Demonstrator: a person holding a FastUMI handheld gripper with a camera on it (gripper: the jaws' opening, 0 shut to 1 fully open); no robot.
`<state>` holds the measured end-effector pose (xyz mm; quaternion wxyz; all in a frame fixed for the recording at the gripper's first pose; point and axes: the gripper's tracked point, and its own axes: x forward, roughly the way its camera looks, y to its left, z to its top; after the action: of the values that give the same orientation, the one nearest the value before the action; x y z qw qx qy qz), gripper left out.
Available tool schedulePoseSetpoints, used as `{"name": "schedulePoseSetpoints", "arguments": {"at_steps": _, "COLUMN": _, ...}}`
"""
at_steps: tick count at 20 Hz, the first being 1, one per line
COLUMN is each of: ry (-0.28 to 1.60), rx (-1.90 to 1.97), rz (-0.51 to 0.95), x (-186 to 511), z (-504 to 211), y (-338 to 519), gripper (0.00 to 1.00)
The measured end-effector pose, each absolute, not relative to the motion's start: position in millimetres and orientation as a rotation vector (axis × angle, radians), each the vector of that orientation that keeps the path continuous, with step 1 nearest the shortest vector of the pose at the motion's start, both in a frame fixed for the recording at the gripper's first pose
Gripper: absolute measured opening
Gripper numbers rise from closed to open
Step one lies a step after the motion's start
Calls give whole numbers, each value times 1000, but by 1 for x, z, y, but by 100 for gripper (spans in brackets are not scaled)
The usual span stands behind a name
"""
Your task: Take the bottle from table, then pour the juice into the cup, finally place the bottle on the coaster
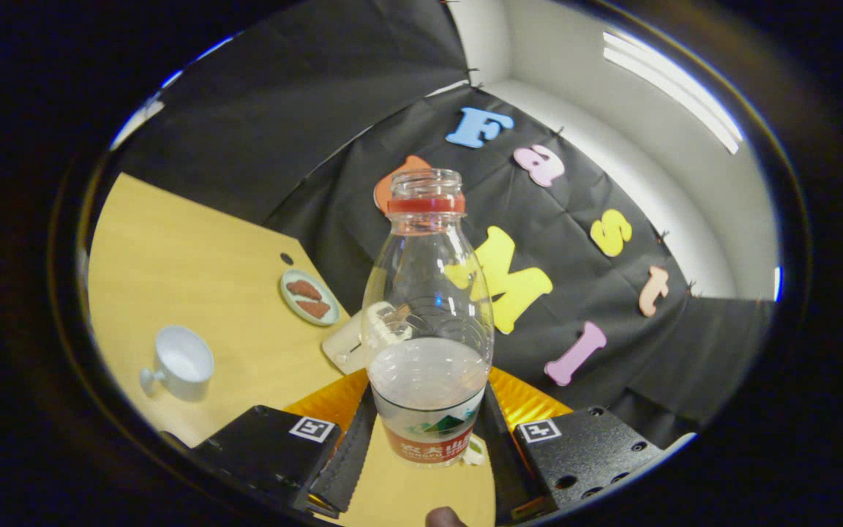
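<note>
Bottle: clear plastic, cap off, red ring at open neck, red-and-white label band at base. Partly filled with pale cloudy liquid, level about a third up. Sits between claw fingers, both pressing its lower sides; appears upright relative to claw.

Cup: white, small handle, upright on yellow surface, open mouth up, well apart from bottle, off to one side.

Coaster: pale, squarish, flat on surface just behind bottle, partly hidden by it.
</note>
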<state>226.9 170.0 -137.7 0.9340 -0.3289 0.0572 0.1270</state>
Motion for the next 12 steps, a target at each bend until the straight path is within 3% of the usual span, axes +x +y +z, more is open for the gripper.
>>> {"name": "schedulePoseSetpoints", "arguments": {"at_steps": 7, "ry": 81, "rx": -114, "rz": 289, "x": 270, "z": -104, "y": 177, "gripper": 76}}
{"name": "schedulePoseSetpoints", "arguments": {"at_steps": 12, "ry": 112, "rx": -24, "rz": 259, "x": 311, "z": -143, "y": 183, "gripper": 76}}
